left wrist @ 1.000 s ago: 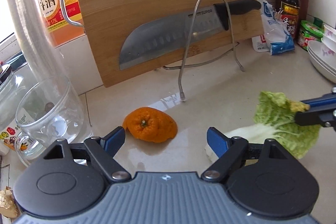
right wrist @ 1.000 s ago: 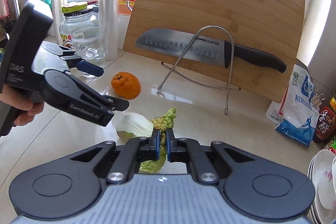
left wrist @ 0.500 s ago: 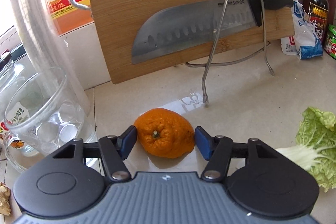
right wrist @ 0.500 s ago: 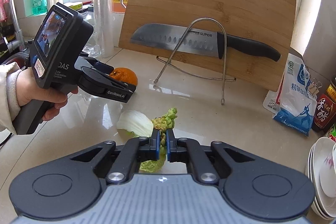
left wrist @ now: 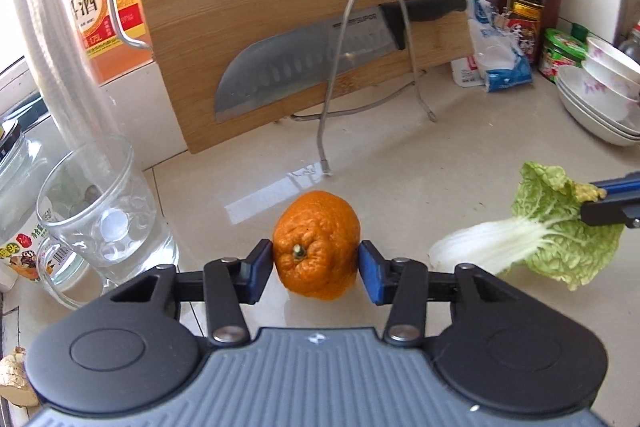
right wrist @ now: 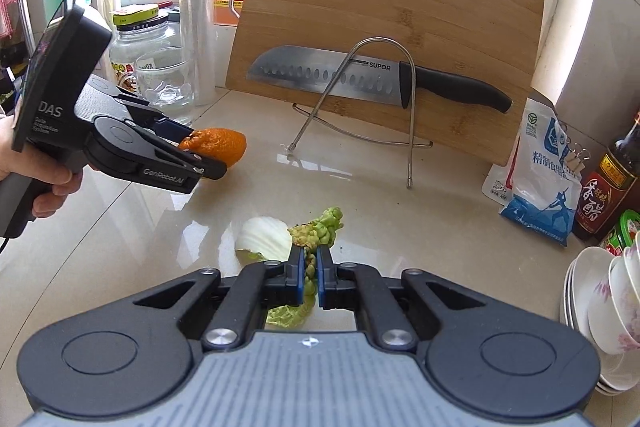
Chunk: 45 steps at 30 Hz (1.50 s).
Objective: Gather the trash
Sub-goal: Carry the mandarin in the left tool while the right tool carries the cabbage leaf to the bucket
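Observation:
A wrinkled orange [left wrist: 316, 245] sits between the blue pads of my left gripper [left wrist: 316, 267], whose jaws are closing and touch it on both sides. In the right wrist view the orange [right wrist: 216, 145] hangs just above the counter in that left gripper [right wrist: 200, 155], which a hand holds. My right gripper [right wrist: 308, 275] is shut on a green and white cabbage leaf [right wrist: 320, 223]. From the left wrist, the cabbage leaf [left wrist: 552, 227] droops to the right in the right gripper [left wrist: 612, 199].
A bamboo cutting board [left wrist: 300, 7] leans at the back with a large knife [left wrist: 304, 67] in a wire stand [left wrist: 332, 87]. A glass mug [left wrist: 100, 211] stands close on the left. Stacked bowls [left wrist: 600, 99], a salt bag [right wrist: 544, 167] and a sauce bottle [right wrist: 604, 195] are on the right.
My left gripper moved up to the orange, its jaws narrowed onto both sides, and the orange came up off the counter. The right gripper kept its hold on the leaf.

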Each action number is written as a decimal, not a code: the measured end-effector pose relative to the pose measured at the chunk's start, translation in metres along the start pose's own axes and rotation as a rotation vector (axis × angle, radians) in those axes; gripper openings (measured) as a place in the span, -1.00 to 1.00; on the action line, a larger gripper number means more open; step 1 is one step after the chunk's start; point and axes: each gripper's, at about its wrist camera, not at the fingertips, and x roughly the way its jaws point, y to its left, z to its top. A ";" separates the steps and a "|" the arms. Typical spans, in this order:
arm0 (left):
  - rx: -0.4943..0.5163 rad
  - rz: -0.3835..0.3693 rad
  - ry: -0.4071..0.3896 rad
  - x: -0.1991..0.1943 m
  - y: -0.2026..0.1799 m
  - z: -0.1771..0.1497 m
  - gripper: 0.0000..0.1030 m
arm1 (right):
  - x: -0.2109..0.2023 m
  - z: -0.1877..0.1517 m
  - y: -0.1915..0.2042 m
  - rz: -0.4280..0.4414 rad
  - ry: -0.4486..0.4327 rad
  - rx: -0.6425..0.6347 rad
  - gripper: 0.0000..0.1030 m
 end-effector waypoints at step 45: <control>0.724 -0.774 0.058 -0.145 -0.293 -0.086 -0.14 | -0.243 -0.258 0.041 -0.546 0.138 0.564 -0.85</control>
